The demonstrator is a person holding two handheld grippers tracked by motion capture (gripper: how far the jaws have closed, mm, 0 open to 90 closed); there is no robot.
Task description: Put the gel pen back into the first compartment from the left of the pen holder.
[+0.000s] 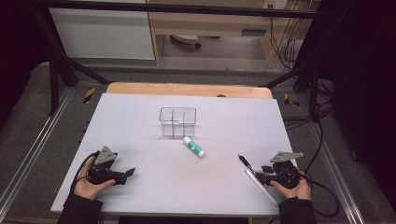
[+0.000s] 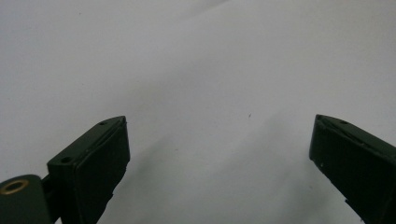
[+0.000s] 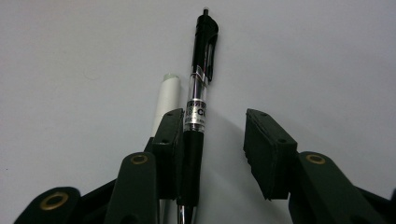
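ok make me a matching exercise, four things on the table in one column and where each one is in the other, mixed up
Things:
1. clear divided box
2. glue stick
3. black pen
4. white tube

Places:
A. lying between the right gripper's fingers
B. at the far middle of the table
C. just outside one finger of the right gripper, beside the pen
D. on the table just in front of the box, lying at a slant

Pairs: 1-B, 2-D, 3-A, 4-C
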